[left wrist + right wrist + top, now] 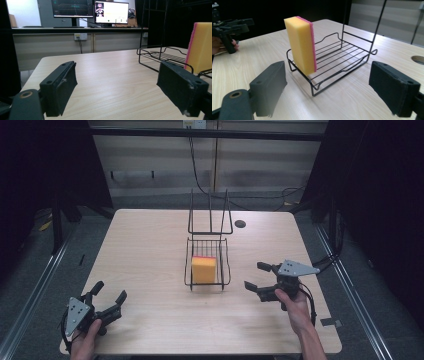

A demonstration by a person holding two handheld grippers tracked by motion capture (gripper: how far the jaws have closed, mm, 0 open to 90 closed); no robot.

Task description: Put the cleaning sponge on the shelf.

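We are holding both grippers wide apart and empty: the left gripper [111, 301] near the desk's [150, 250] front left corner, the right gripper [256, 276] by its right edge. A yellow sponge [204, 270] is standing upright in the wire rack [226, 262] mid-desk.

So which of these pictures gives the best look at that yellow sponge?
The right gripper view: the sponge stands on edge in the wire rack, whole, close, its pink backing plain. The high view shows it small, from above. The left gripper view catches part of it at the frame's right edge.
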